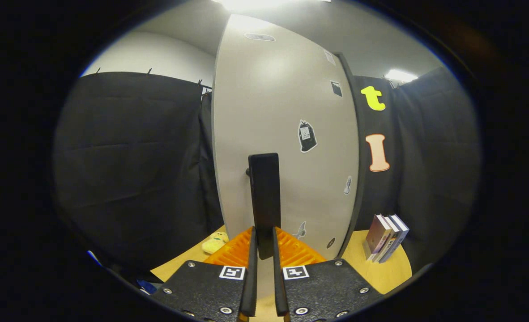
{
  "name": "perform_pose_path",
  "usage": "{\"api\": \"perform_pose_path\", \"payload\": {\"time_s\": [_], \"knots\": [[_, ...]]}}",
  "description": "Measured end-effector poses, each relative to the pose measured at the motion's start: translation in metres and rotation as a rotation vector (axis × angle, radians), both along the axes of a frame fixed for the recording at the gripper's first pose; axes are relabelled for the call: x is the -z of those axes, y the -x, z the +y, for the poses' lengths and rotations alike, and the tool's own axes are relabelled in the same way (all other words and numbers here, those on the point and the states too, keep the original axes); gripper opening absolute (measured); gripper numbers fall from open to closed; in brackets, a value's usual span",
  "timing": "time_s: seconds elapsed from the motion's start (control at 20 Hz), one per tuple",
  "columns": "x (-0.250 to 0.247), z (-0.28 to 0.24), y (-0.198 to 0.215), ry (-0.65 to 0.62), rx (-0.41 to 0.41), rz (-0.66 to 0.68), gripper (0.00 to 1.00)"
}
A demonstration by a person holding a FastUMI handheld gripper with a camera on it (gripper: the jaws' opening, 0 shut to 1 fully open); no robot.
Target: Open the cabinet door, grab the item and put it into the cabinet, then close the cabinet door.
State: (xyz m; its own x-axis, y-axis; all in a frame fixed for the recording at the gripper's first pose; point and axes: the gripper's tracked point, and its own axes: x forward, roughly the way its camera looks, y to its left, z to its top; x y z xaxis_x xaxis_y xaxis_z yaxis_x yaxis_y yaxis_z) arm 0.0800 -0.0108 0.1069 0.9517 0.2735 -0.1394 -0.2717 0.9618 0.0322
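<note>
Jaws [264,243] pinching the dark vertical handle [264,197] of the white cabinet door [287,112], dead ahead. Yellow plush toy [215,243] left of jaws on surface [381,268]; books [385,237] to right.

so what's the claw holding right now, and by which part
The claw is closed on the cabinet door's handle, a dark upright bar, gripping it at its lower end with a finger on each side.
</note>
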Motion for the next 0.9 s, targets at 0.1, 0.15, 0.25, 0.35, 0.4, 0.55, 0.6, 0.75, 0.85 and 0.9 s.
{"api": "perform_pose_path", "payload": {"time_s": [0.1, 0.15, 0.25, 0.35, 0.4, 0.55, 0.6, 0.75, 0.85, 0.9], "knots": [[0.0, -0.014, 0.009, 0.007, 0.029, 0.0, 0.14], [0.0, -0.022, 0.011, 0.011, 0.047, -0.001, 0.14], [0.0, -0.039, 0.017, 0.012, 0.088, 0.002, 0.14], [0.0, -0.056, 0.024, 0.022, 0.133, 0.002, 0.13], [0.001, -0.064, 0.026, 0.034, 0.157, 0.003, 0.13], [0.012, -0.088, 0.028, 0.067, 0.233, 0.011, 0.13], [0.014, -0.098, 0.027, 0.079, 0.264, 0.006, 0.11], [0.012, -0.126, 0.028, 0.074, 0.343, -0.01, 0.11], [0.014, -0.149, 0.03, 0.063, 0.388, -0.008, 0.11], [0.015, -0.16, 0.031, 0.06, 0.415, -0.007, 0.11]]}}
